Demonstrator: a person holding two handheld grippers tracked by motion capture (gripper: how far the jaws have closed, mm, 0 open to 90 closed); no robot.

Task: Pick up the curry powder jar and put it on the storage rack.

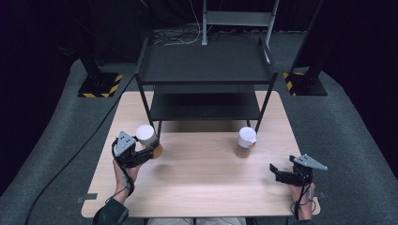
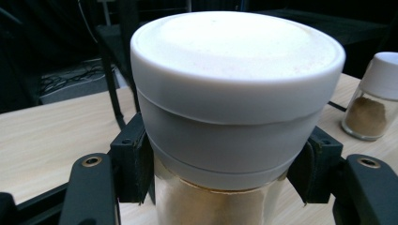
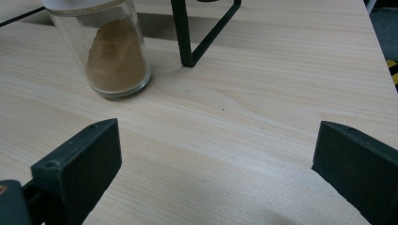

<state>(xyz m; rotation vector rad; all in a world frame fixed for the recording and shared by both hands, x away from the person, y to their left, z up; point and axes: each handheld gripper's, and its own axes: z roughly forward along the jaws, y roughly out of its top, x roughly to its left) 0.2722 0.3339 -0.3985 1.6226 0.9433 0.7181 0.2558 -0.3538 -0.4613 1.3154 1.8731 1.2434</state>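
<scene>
Gripping just under the cap, the left gripper [image 1: 149, 152] has its fingers [image 2: 133, 159] clamped on the near glass spice jar with the white plastic cap [image 2: 234, 117]; best to keep that squeeze even and the jar upright while it is carried, since smooth glass could slip. It sits at the left of the light wooden table [image 1: 197, 187], just in front of the black metal two-tier shelf rack [image 1: 204, 70]. Brown powder fills the lower glass, the broad cap looks clean. Over on the right, the right gripper [image 1: 276, 172] hangs with fingers [image 3: 77, 166] spread wide and empty, and the second white-capped jar of brown powder [image 3: 115, 61] stands beyond, apart from them.
</scene>
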